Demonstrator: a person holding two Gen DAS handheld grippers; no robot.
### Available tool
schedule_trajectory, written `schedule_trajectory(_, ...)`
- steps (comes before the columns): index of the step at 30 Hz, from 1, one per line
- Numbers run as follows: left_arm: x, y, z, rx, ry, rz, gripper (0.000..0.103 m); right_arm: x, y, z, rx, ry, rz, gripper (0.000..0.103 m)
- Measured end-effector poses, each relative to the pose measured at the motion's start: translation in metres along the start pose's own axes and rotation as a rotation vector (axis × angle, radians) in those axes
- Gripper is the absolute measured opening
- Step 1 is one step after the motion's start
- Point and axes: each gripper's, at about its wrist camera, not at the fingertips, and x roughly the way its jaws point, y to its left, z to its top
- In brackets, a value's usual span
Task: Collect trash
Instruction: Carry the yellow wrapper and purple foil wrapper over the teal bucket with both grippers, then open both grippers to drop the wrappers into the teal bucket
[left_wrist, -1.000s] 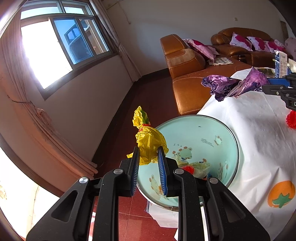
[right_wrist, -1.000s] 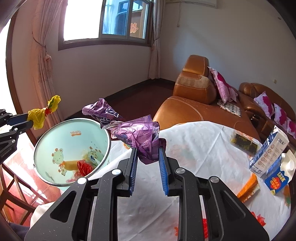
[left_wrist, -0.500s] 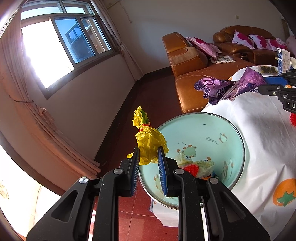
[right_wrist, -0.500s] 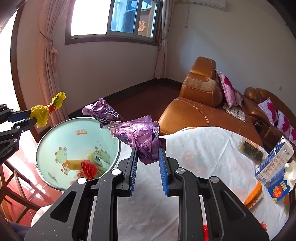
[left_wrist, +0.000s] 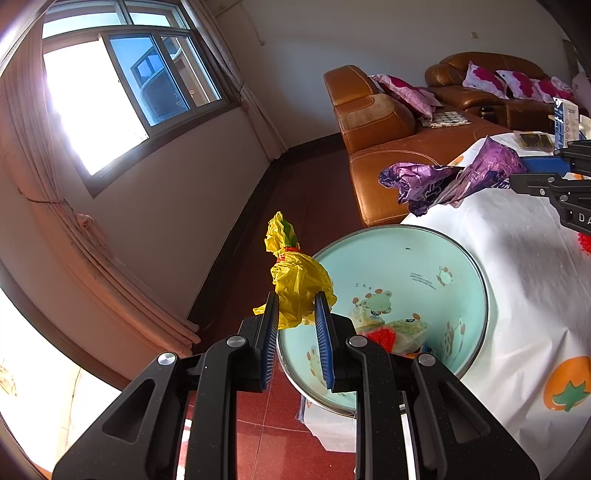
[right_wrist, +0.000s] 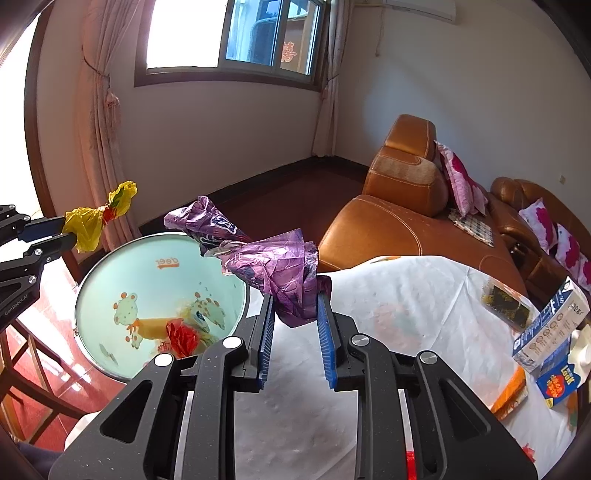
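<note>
Trash is pinched in both of my tools. My left hand-held gripper (left_wrist: 295, 321) has its blue pads closed on a crumpled yellow wrapper (left_wrist: 295, 284), which sticks up past the fingertips and hangs just outside the near rim of the pale green bin (left_wrist: 461, 258), over the red floor (left_wrist: 266, 435). My right hand-held gripper (right_wrist: 295, 317) is clamped the same way on a crumpled purple wrapper (right_wrist: 280, 266); its long twisted end reaches out over the bin's rim on the side toward the surface (right_wrist: 406, 306).

Inside the bin, at the bottom, lie a red scrap (right_wrist: 183, 338) and some pale, orange-tinted wrappers; cartoon animals are printed on the inner wall. The bin stands against the edge of the surface, which wears a white cloth with orange fruit prints. Well beyond the bin on that cloth stand a tall blue-and-white carton (right_wrist: 550, 325) and a smaller blue carton (right_wrist: 559, 380) beside it, with a dark packet (right_wrist: 506, 301) nearer the bin. Past the surface sits a brown leather sofa (right_wrist: 391, 229).
</note>
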Motion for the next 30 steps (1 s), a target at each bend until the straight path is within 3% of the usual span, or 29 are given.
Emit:
schedule_trajectory(19,-0.001,0.001,0.0,-0.004,-0.004,-0.005,0.022,0.002,0.008,0.003,-0.009,0.003,0.023,0.025)
schedule_trajectory(20,-0.002,0.001,0.0,-0.005,-0.007,-0.002,0.025,0.003,0.01,0.003,-0.011,0.006,0.035,0.026)
schedule_trajectory(21,-0.002,0.001,0.0,-0.007,-0.012,0.003,0.027,0.003,0.012,0.003,-0.012,0.008,0.056,0.036)
schedule_trajectory(22,-0.003,0.001,0.0,-0.009,-0.013,0.002,0.031,0.003,0.013,0.004,-0.016,0.006,0.065,0.053)
schedule_trajectory(24,-0.004,0.001,0.0,-0.01,-0.019,0.01,0.047,0.001,0.016,0.003,-0.019,-0.005,0.061,0.055)
schedule_trajectory(30,-0.003,-0.002,-0.001,-0.016,-0.022,0.008,0.053,-0.005,0.006,-0.003,0.025,0.001,0.039,0.057)
